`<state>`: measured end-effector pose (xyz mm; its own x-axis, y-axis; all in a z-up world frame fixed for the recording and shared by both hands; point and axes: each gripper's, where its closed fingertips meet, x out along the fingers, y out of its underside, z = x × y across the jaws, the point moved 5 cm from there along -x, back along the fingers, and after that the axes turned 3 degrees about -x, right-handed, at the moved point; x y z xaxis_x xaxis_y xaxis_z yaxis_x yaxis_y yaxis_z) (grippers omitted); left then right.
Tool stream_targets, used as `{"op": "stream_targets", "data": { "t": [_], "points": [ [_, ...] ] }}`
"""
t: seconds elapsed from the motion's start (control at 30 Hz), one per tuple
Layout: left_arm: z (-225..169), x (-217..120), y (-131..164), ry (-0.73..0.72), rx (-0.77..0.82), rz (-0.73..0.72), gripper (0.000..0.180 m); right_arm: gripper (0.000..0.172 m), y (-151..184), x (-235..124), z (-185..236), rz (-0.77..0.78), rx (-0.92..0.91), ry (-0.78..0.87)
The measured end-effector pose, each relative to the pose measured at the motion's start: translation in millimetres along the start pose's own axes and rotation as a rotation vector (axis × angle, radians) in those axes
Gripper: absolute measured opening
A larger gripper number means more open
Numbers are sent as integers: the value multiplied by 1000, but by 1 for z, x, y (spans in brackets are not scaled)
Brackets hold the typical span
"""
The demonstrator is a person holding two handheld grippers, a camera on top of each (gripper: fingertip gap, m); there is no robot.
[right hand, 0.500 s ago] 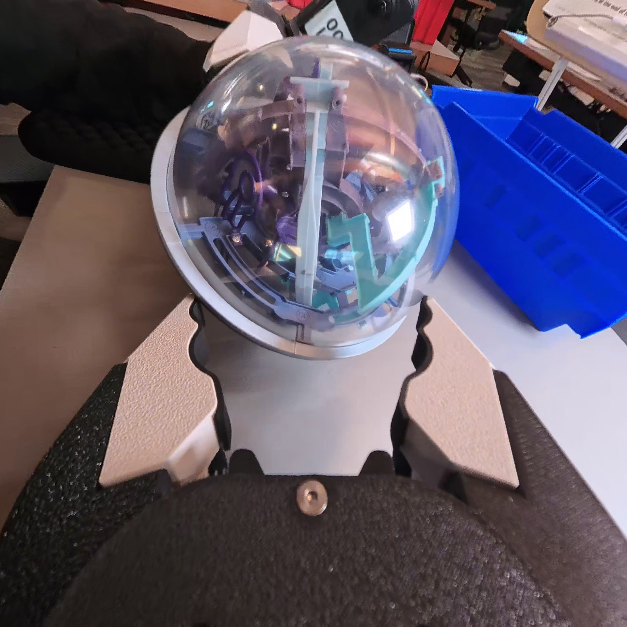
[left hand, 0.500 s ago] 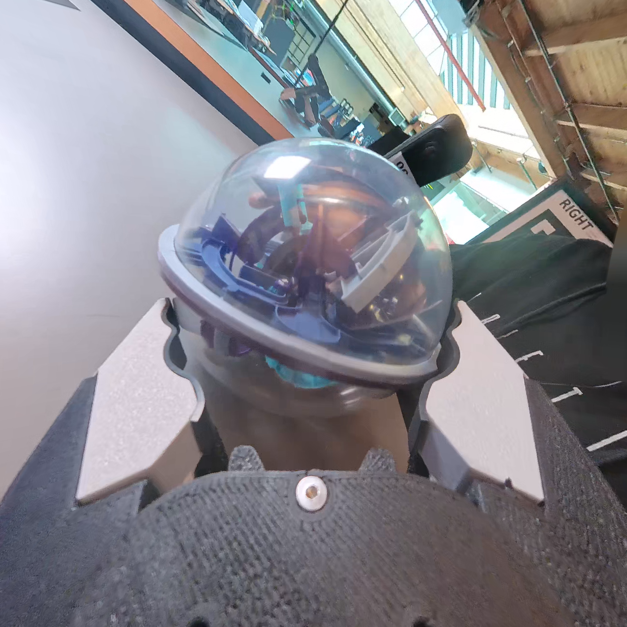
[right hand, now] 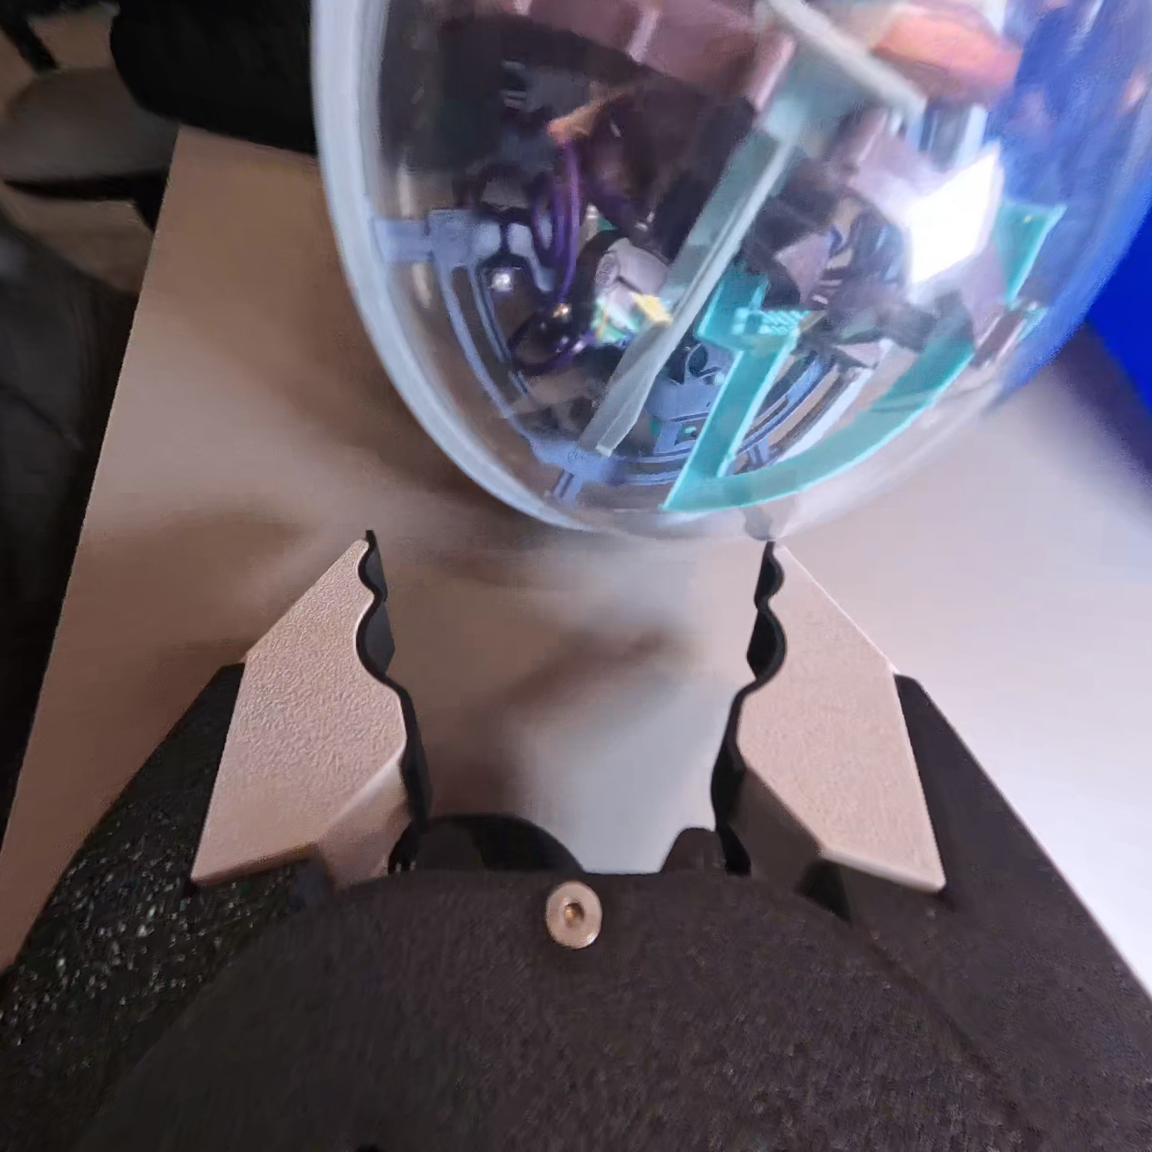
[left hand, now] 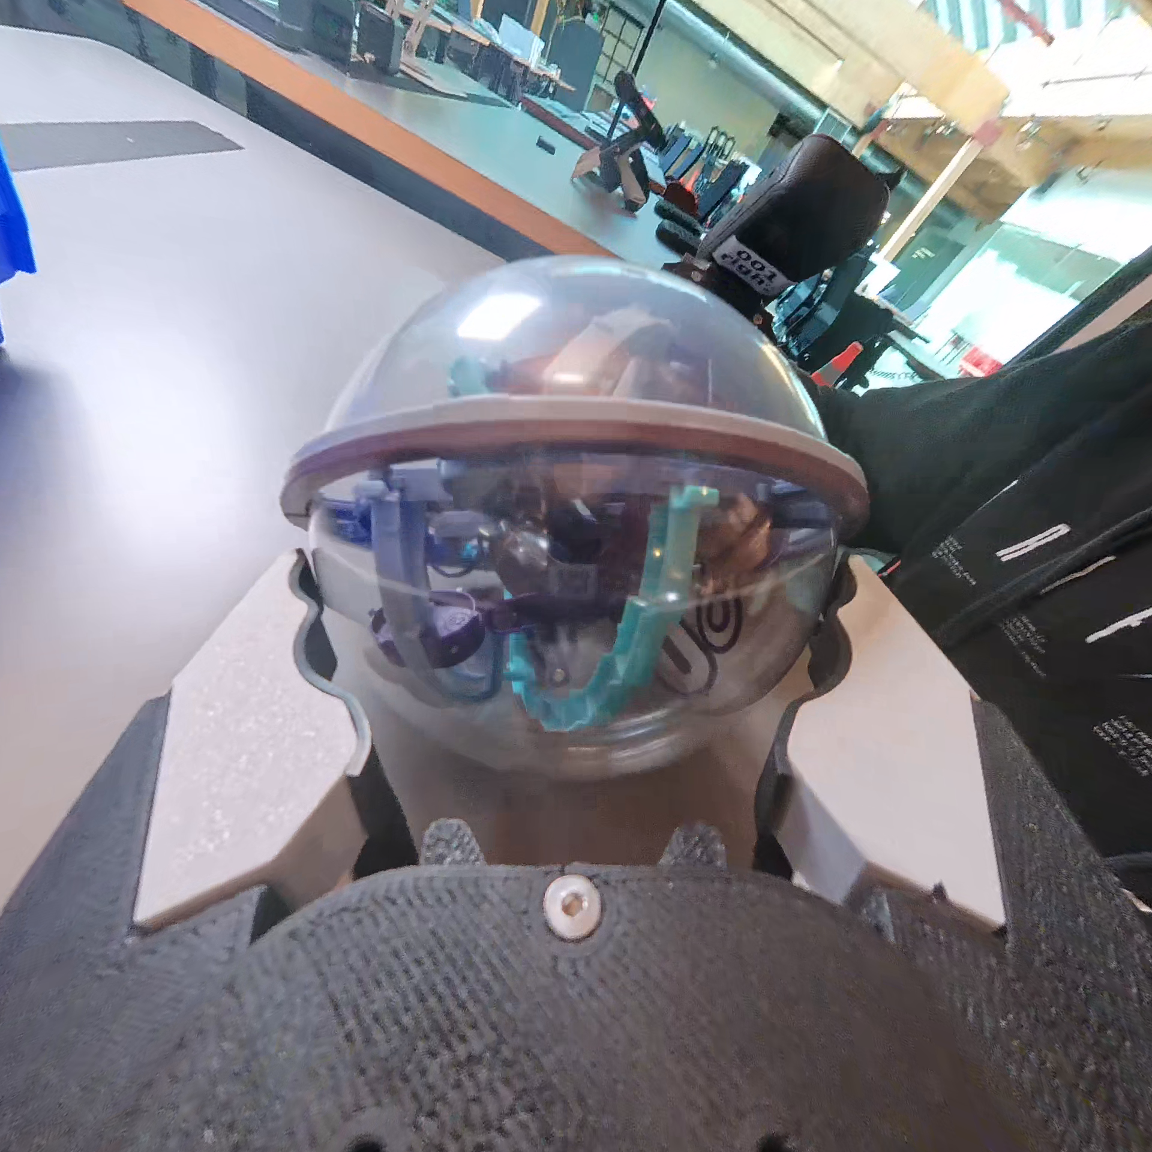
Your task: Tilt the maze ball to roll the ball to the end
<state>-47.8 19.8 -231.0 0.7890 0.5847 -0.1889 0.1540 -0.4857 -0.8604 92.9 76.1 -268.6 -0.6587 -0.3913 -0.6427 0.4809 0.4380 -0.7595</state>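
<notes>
A pale table (left hand: 156, 386) fills nine o'clock in the left wrist view, a blue bin (left hand: 12, 212) at its left edge. Black printed fabric (left hand: 1028, 561) lies at three o'clock, benches (left hand: 474, 124) toward twelve.

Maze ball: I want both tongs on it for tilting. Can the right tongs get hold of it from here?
Probably yes: the right tongs stand open just short of the maze ball, with nothing between.

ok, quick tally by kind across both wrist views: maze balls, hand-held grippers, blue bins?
maze ball: 1
hand-held gripper: 2, left clamped on the ball, right open below it
blue bin: 1, only an edge shows
Total: 4
</notes>
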Motion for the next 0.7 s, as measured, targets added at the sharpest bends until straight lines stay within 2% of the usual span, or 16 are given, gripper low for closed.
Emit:
{"op": "stream_targets", "data": {
  "t": [0.13, 0.2, 0.3, 0.37, 0.43, 0.5, 0.57, 0.7],
  "points": [
    [5, 1, -7, 32, -11, 0, 152, 122, -16, -33, -30, -142, 38, 64],
    [6, 3, -10, 37, -12, -13, 151, 127, -28, -38, -40, -212, 33, 83],
    [3, -6, -18, 21, -12, -67, 148, 130, -38, -31, -45, -240, -5, 101],
    [-3, -22, -10, -18, 40, -68, 148, 128, -36, -27, -48, -254, 3, 96],
    [1, -22, 13, -128, 127, 54, 151, 125, -34, -23, -48, -276, 13, 76],
    [1, -8, 27, -158, 151, 130, 150, 122, -35, -17, -47, -297, 32, 40],
    [9, 1, 24, -222, 170, 149, 148, 125, -35, -13, -49, -298, 53, 33],
    [14, 4, 7, -197, 172, 98, 148, 125, -30, -13, -56, -310, 127, 48]
  ]
}}
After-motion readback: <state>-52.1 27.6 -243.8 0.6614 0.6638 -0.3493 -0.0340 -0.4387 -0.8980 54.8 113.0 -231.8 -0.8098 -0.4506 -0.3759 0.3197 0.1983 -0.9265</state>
